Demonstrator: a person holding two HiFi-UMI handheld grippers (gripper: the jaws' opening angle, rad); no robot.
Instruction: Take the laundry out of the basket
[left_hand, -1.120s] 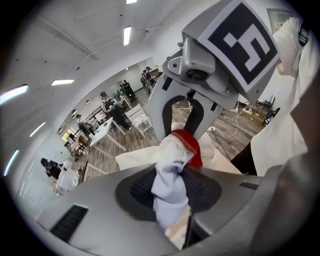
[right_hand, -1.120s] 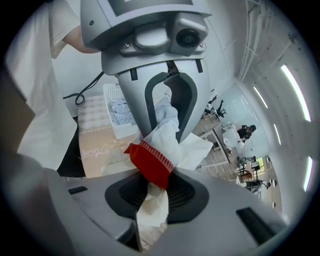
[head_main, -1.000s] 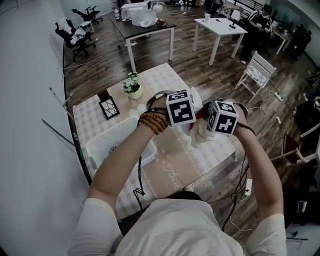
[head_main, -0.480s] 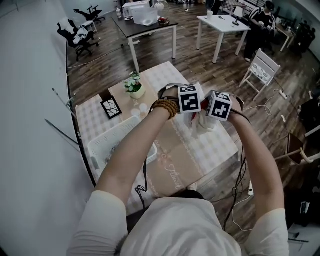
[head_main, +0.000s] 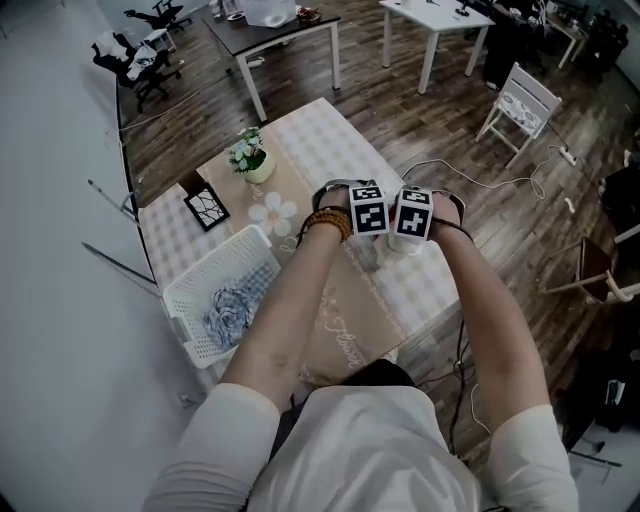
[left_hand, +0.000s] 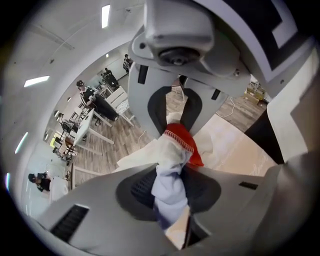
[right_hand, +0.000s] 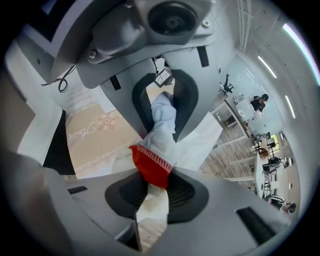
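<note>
Held in narrow jaws of left gripper (left_hand: 172, 142) and right gripper (right_hand: 156, 150) alike: white cloth (left_hand: 170, 175) with red trim. From above, largely hidden beneath both grippers; garment type unclear.

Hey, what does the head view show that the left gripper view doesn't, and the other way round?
Only the head view: the white slotted plastic basket with a blue patterned fabric inside it, and the small white flower pot.
Only the left gripper view: the left claw shut on a white cloth with a red knitted band, and people at distant desks.
Both: the beige embroidered table runner.
</note>
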